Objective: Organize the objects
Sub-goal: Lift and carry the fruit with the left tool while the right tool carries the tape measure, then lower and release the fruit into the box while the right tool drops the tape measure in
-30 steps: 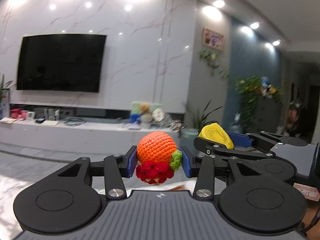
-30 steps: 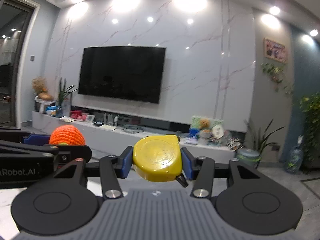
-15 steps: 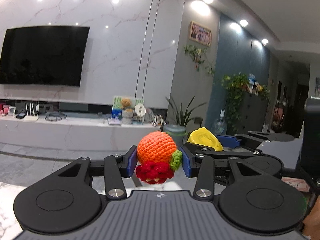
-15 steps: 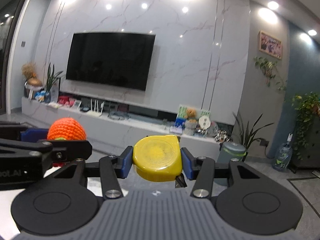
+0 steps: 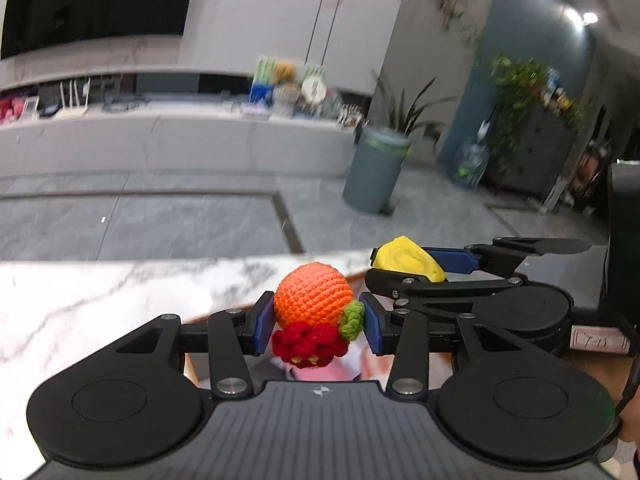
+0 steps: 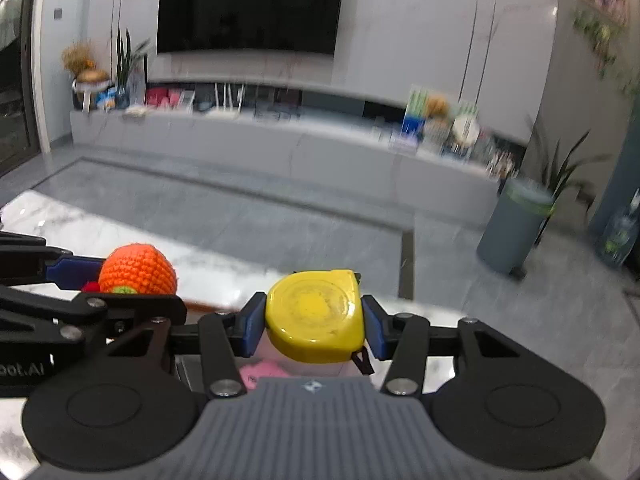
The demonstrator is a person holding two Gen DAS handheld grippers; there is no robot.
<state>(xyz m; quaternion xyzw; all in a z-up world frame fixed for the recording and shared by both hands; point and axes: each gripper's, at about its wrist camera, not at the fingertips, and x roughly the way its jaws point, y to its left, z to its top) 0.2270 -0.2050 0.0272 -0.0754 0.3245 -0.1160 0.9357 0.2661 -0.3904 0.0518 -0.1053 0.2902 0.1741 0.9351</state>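
Note:
My left gripper (image 5: 318,322) is shut on a crocheted toy (image 5: 314,300), an orange ball with a red knobbly base and a green leaf. My right gripper (image 6: 314,326) is shut on a yellow tape measure (image 6: 316,314) with a black wrist loop. Both are held side by side above a white marbled tabletop (image 5: 100,300). In the left wrist view the right gripper (image 5: 404,262) shows to the right with the tape measure (image 5: 408,258). The right wrist view has the left gripper (image 6: 120,286) and the crocheted toy (image 6: 136,268) on the left. Something pink (image 6: 260,370) lies below the tape measure, mostly hidden.
Beyond the tabletop's far edge lies grey tiled floor (image 6: 280,216). A grey bin (image 5: 376,170) stands by a potted plant at the wall. A long low white TV cabinet (image 6: 280,148) with clutter runs under a dark TV screen (image 6: 248,4).
Both grippers have tipped downward and sunk; the marbled tabletop and floor now fill the views, where before the wall and TV did. Each still grips its object.

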